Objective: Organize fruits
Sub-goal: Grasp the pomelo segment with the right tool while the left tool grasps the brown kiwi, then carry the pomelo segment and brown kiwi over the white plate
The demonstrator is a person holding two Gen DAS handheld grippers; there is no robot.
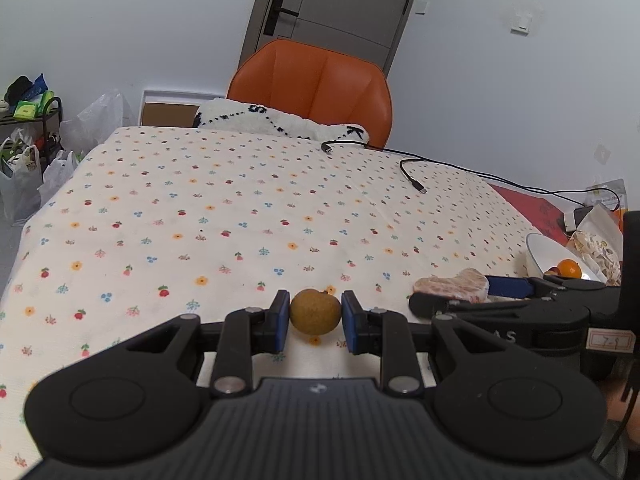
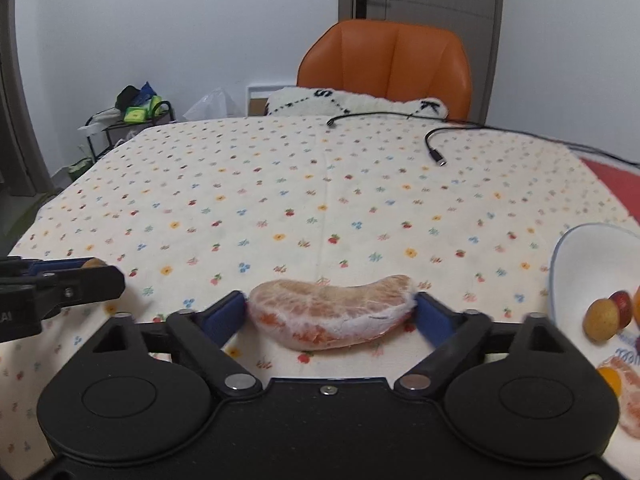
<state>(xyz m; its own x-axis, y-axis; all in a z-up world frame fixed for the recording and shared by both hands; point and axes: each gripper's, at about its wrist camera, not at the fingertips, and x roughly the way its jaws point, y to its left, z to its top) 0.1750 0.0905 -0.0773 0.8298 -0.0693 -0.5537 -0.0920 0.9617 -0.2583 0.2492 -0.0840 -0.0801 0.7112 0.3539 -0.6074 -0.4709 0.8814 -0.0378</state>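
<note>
My left gripper [image 1: 315, 318] is shut on a small round brown fruit [image 1: 315, 312], its blue pads pressing both sides, low over the flowered tablecloth [image 1: 224, 208]. My right gripper [image 2: 330, 316] is shut on a peeled pink pomelo segment [image 2: 332, 312], held by its two ends just above the cloth. In the left wrist view the same pomelo segment [image 1: 452, 286] shows at the right in the other gripper's fingers. A white bowl [image 2: 588, 264] at the right holds a brown fruit [image 2: 600, 319], a red one and an orange one. The white bowl [image 1: 540, 250] also appears in the left wrist view with an orange fruit [image 1: 569, 268].
An orange chair [image 1: 316, 88] with a white cushion stands at the far table edge. Black cables [image 1: 416, 184] lie on the far right of the cloth. More peeled segments [image 2: 628, 400] lie right of my right gripper. Bags and a rack [image 1: 28, 140] sit on the floor at left.
</note>
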